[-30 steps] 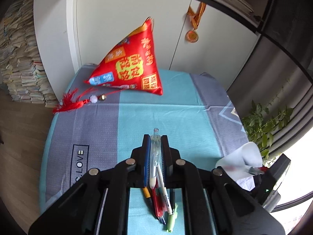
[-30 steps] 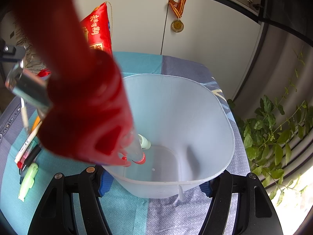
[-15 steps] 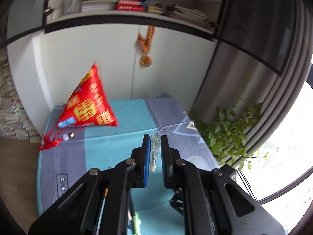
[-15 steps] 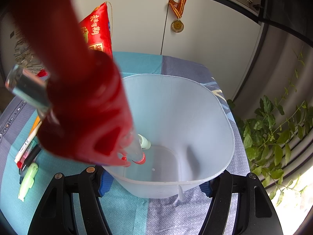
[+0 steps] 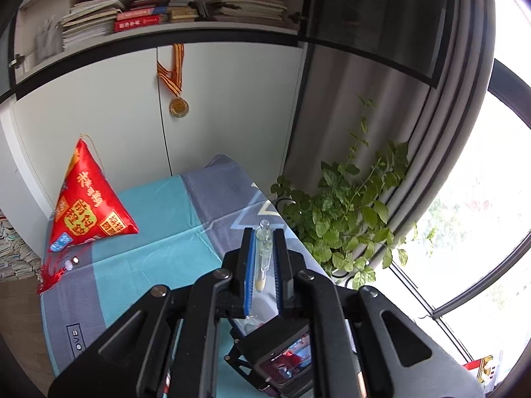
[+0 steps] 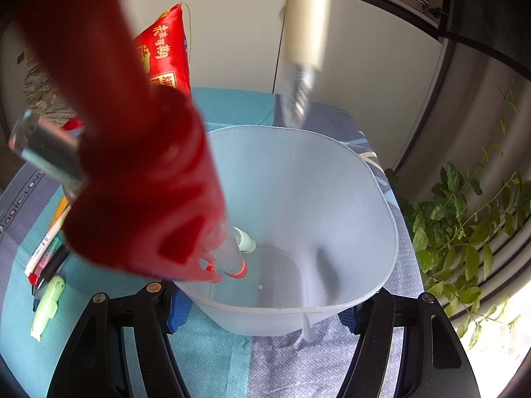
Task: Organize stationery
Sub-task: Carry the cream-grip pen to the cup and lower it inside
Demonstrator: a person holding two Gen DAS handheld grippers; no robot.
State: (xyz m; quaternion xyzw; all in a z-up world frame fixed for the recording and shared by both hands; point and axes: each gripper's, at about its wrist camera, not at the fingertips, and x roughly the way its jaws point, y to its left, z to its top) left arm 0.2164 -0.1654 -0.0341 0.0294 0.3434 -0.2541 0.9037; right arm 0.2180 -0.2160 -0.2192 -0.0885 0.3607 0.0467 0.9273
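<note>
Left wrist view: I'm reading this one first.
Red pouch [image 5: 88, 210]: pyramid-shaped, gold print, far left on the blue-and-grey cloth [image 5: 159, 219], red tassel [image 5: 49, 273] trailing off the near corner.
Medal [image 5: 179, 107]: hangs on a striped ribbon on the white cabinet door behind.
Left gripper [image 5: 264, 262]: my jaws are pinched narrow on a clear-barrelled pen [image 5: 264, 252], tip end poking out past the pads, held up off the cloth.
Plant [image 5: 348, 222]: green leaves right of the table, by the window.
Right wrist view: left to right again.
Loose pens [image 6: 46, 255]: small cluster on the cloth at far left, a light green highlighter [image 6: 48, 305] nearest me.
Red-capped pen [image 6: 139, 165]: big and blurred close to the lens, leaning inside the bin, tip near the floor.
Translucent bin [image 6: 375, 205]: right gripper [image 6: 262, 315] clamps its near wall from both sides.
Pen overhead [image 6: 303, 43]: the left gripper's one, above the bin's far rim.
</note>
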